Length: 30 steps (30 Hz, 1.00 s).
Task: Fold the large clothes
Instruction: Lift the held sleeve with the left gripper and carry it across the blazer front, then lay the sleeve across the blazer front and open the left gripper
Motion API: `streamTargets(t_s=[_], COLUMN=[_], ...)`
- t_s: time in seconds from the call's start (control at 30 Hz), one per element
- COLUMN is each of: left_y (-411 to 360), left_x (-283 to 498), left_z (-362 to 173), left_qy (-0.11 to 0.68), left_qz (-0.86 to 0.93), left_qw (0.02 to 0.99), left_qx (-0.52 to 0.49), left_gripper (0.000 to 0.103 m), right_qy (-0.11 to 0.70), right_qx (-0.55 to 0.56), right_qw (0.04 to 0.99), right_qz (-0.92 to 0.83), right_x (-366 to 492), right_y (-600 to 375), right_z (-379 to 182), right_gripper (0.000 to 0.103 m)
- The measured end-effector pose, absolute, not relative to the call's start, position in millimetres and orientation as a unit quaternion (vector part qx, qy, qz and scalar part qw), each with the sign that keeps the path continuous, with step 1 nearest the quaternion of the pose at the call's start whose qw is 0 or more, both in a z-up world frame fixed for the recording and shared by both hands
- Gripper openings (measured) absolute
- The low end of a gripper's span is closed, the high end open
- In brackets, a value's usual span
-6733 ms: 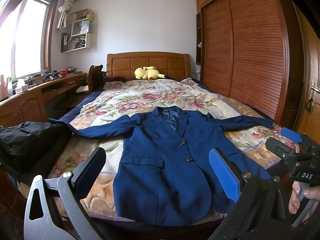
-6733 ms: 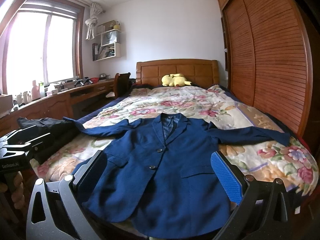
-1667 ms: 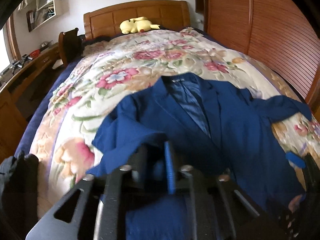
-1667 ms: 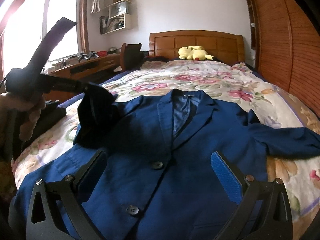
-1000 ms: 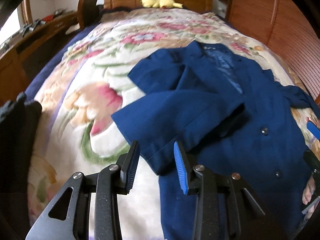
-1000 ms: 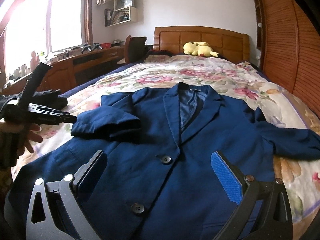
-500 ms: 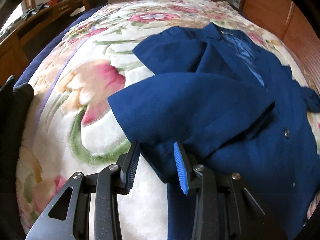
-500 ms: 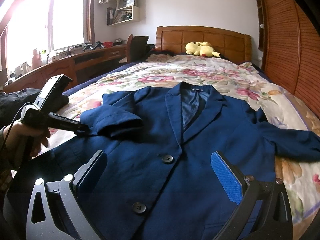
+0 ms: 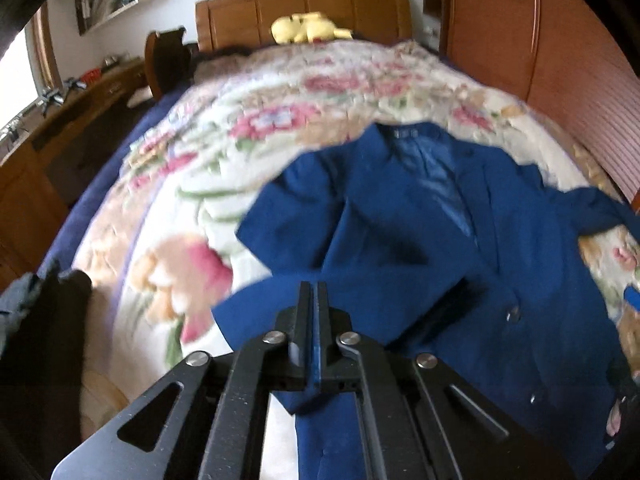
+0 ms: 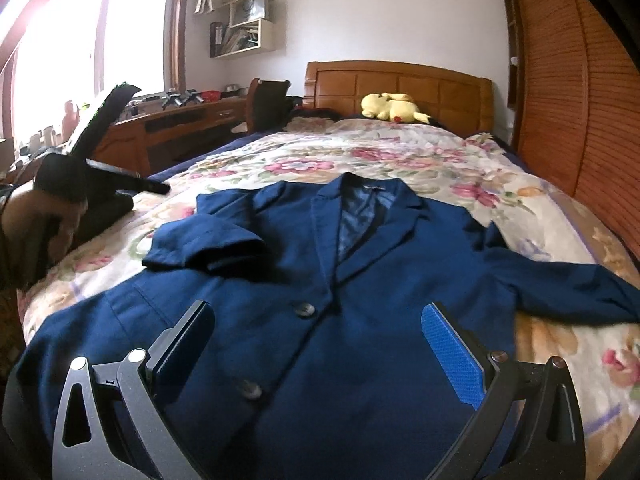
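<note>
A navy blue jacket [image 10: 360, 280] lies face up on the bed, buttoned, collar toward the headboard. Its left sleeve [image 10: 208, 248] is folded in over the chest; the other sleeve [image 10: 560, 288] stretches out to the right. In the right wrist view my left gripper [image 10: 160, 189] hangs above the bed's left side, clear of the cloth. In its own view the left gripper [image 9: 314, 292] is shut with nothing between the pads, above the folded sleeve [image 9: 340, 300]. My right gripper [image 10: 316, 312] stands open over the jacket's lower front, holding nothing.
A floral bedcover [image 10: 400, 152] lies under the jacket, with a yellow plush toy [image 10: 390, 108] by the wooden headboard. A slatted wardrobe [image 10: 580, 100] runs along the right, a desk [image 10: 180, 128] and chair along the left. A black garment [image 9: 36, 340] lies at the bed's left corner.
The left gripper's jaws have closed and it has lifted up and back from the sleeve's edge. The sleeve stays folded on the jacket. The right gripper shifted only slightly.
</note>
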<state>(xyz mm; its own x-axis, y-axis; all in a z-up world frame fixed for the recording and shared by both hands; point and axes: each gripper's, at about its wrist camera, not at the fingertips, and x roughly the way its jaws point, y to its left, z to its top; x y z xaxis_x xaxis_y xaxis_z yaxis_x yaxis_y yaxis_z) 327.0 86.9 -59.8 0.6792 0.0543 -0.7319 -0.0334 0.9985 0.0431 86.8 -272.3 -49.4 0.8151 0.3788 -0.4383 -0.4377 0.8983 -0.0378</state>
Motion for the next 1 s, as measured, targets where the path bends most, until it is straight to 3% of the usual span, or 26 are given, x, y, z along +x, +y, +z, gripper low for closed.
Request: streamTargets(t_s=[0.07,0.1,0.17,0.23,0.33,0.5,0.77,0.8,0.83,0.93,1.0], left_y=[93,97,105,111,123,133,144,143,142,140,136], left_x=[328,330,330,331,333,336,343,344,345,347,346], left_z=[-57,-57,-64,-78,-103,-137,-161,-161,-162,-158,-149], left_qy=[0.398,0.4,0.409,0.422,0.445,0.479,0.485,0.484,0.487,0.488,0.48], left_qz=[0.028,0.024,0.03,0.049,0.058,0.067,0.042,0.033,0.016,0.008,0.011], left_qw=[0.917,0.916,0.912,0.905,0.893,0.874,0.868,0.868,0.867,0.867,0.873], left_qx=[0.007,-0.001,-0.012,-0.013,-0.022,-0.033,-0.099,-0.103,-0.108,-0.104,-0.089], left_gripper=[0.015,0.036,0.039,0.051,0.06,0.066,0.066,0.058,0.037,0.013,0.007], right_qy=[0.216,0.216,0.216,0.217,0.219,0.225,0.24,0.242,0.243,0.245,0.243], right_qx=[-0.066,-0.065,-0.068,-0.071,-0.077,-0.088,-0.096,-0.096,-0.096,-0.096,-0.095], right_qw=[0.951,0.951,0.951,0.951,0.95,0.947,0.944,0.943,0.943,0.943,0.943], right_qz=[0.212,0.212,0.209,0.209,0.209,0.209,0.207,0.207,0.207,0.205,0.206], right_x=[83,81,78,76,76,77,81,81,81,79,78], right_y=[-280,-283,-285,-284,-282,-279,-279,-279,-279,-282,-284], right_z=[-50,-50,-50,-51,-52,-56,-60,-61,-61,-60,-59], right_gripper=[0.103,0.103,0.103,0.103,0.103,0.103,0.103,0.103,0.103,0.103,0.103])
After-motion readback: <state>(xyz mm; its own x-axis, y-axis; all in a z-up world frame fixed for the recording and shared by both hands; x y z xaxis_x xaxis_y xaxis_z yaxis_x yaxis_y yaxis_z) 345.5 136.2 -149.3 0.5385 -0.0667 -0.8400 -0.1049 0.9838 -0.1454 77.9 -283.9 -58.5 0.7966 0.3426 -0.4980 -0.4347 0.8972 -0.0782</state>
